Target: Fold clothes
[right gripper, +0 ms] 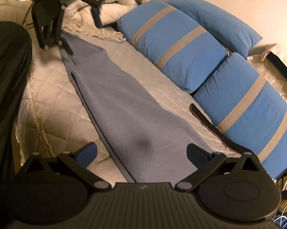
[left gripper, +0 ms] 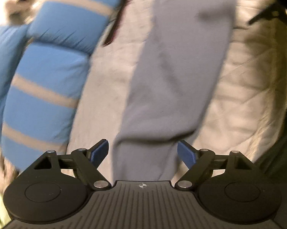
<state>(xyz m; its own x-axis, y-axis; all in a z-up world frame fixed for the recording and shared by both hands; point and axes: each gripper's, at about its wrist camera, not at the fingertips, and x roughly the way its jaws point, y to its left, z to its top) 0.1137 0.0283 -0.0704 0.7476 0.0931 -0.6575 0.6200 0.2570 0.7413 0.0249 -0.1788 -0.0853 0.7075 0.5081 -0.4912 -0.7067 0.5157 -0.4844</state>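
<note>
A grey-blue garment (right gripper: 122, 110) lies stretched in a long strip on a cream quilted bed cover (right gripper: 53, 105). It also fills the middle of the left wrist view (left gripper: 172, 72), which is blurred. My left gripper (left gripper: 143, 152) is open, its blue-padded jaws standing on either side of the garment's near end. It shows too in the right wrist view (right gripper: 76, 36), at the garment's far end. My right gripper (right gripper: 141, 153) is open just above the garment's other end, holding nothing.
Blue pillows with grey stripes (right gripper: 181, 43) line the side of the bed and show in the left wrist view (left gripper: 53, 61). A dark strap (right gripper: 206, 122) lies beside them. Dark cloth (right gripper: 6, 66) hangs at the left. White bedding (right gripper: 113, 9) is piled beyond.
</note>
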